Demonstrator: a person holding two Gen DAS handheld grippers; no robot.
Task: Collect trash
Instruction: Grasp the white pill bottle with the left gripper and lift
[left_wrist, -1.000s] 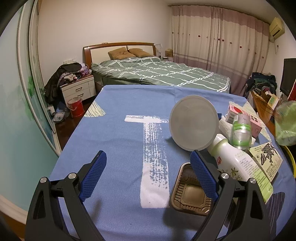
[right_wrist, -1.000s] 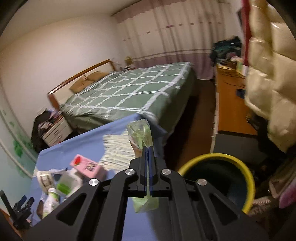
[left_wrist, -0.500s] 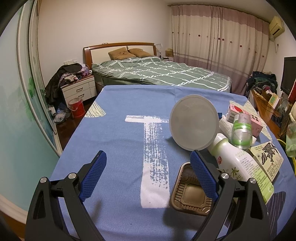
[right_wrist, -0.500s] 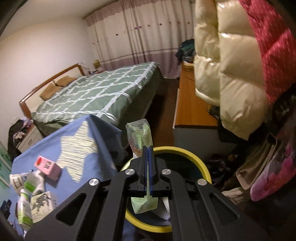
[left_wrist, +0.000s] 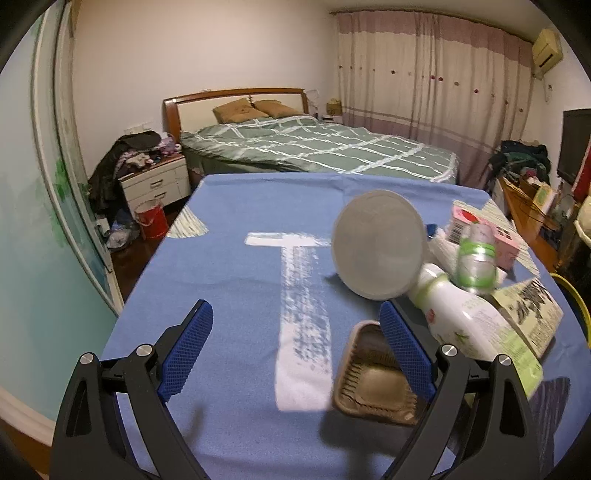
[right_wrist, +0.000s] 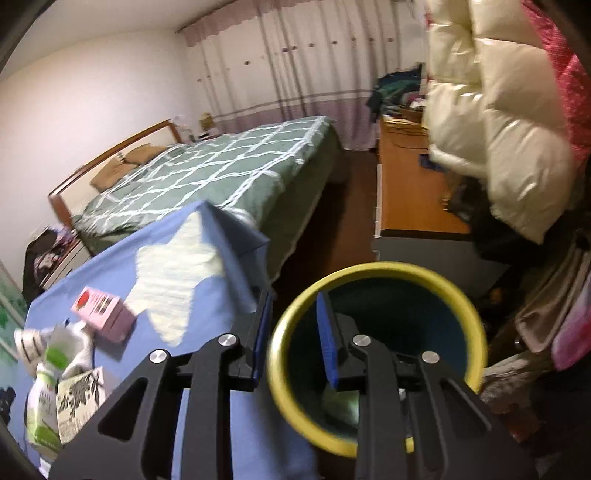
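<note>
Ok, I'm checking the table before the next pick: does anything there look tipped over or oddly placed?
Yes. The round grey lid stands tilted on its edge against the trash pile, not flat. The white bottle lies on its side beside it. The brown tray sits flat on the blue cloth.

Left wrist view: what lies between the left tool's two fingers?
Only bare blue tablecloth with its white print; the brown tray sits at the right finger.

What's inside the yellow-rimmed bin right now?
In the yellow-rimmed bin, dark walls and a pale green, blurred piece of trash low down. The right gripper, jaws open and empty, covers part of the bottom, so anything else there is hidden.
</note>
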